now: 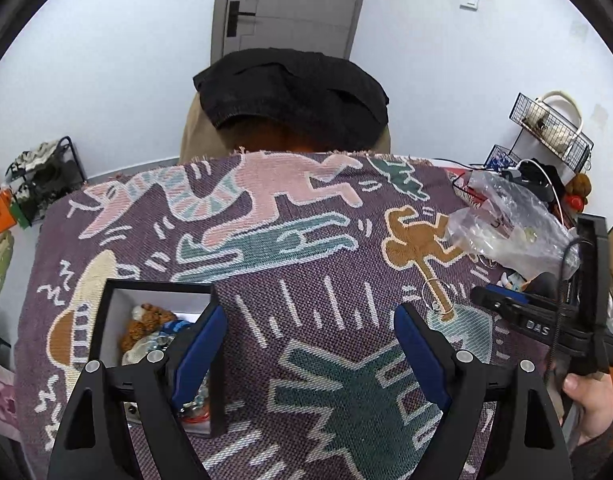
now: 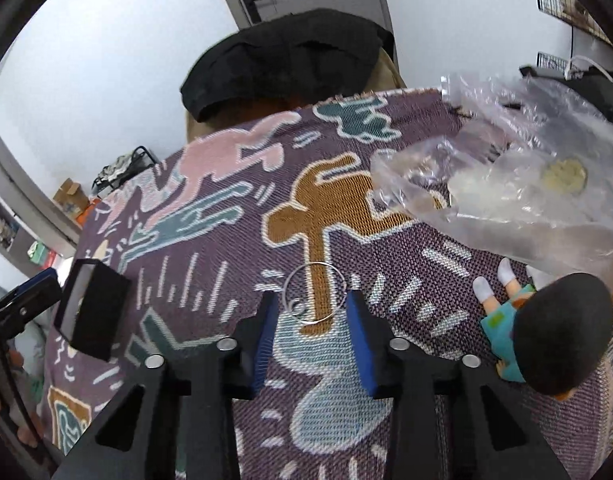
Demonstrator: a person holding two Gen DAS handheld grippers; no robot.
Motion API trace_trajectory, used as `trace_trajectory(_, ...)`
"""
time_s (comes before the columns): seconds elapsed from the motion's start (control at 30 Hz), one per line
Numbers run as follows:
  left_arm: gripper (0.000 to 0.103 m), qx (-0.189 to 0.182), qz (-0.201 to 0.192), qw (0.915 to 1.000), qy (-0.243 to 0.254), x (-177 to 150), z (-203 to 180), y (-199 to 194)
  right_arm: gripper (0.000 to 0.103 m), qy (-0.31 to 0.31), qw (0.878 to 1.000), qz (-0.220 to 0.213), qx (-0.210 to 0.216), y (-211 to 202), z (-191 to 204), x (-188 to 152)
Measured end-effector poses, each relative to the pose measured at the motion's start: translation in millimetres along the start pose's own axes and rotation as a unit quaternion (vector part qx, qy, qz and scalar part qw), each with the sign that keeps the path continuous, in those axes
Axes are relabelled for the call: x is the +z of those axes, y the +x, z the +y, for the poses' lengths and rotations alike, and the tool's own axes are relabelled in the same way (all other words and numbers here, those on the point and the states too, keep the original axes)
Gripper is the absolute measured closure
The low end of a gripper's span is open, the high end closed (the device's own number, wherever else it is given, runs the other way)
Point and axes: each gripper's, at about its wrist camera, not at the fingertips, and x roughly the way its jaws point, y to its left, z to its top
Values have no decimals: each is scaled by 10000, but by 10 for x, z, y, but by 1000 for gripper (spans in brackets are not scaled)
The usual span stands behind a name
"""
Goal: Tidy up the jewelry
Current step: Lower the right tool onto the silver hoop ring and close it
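Blue-padded right gripper (image 2: 310, 300) straddles the thin wire hoop bracelet (image 2: 311, 292), which lies flat on the patterned woven cloth (image 2: 426, 292), a small ring at its seven o'clock edge. Its jaws are released, pads apparently just clear of the wire. At nine o'clock, well apart, sits the black jewelry box (image 2: 92, 310). Left gripper (image 1: 310, 320), spread and empty, is beside that box; the right is nearer the hoop.

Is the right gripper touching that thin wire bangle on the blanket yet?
Cannot tell. In the right wrist view the right gripper straddles the wire bangle, whose right edge meets the fingertip, but no contact or gap shows plainly.
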Motion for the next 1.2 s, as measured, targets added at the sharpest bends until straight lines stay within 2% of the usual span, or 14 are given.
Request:
trace_trajectory(0.13, 17, -27, 83, 10000, -25, -9, 3, 104, 72, 40, 9997, 160, -186, 215, -46, 33)
trace_trajectory(0.2, 17, -35, 132, 9999, -46, -18, 14, 151, 81, 36, 9994, 253, -252, 318, -50, 52)
trace_trajectory(0.33, 17, -78, 217, 9997, -110, -41, 43, 232, 82, -53, 9983, 377, -442, 484, -37, 91)
trace_trajectory(0.57, 17, -127, 256, 9994, -171, -46, 60, 302, 98, -292, 9950, 508, -811, 582, -6, 151)
trace_trajectory(0.67, 17, -159, 260, 9994, -172, -44, 37, 319, 99, -380, 9952, 519, -731, 581, -6, 151)
trace_trajectory(0.73, 17, -156, 265, 9994, -143, -43, 10, 336, 99, -414, 9959, 457, -668, 548, -4, 137)
trace_trajectory(0.93, 17, -262, 325, 9991, -106, -19, -118, 433, 99, -276, 9989, -135, -358, 129, 2, 141)
trace_trajectory(1.1, 17, -369, 373, 9985, 122, -17, -378, 552, 99, -188, 9978, -503, -384, -204, -51, 140)
trace_trajectory(1.2, 23, -460, 463, 9974, 295, -20, -570, 649, 99, -88, 9973, -622, -387, -328, -127, 112)
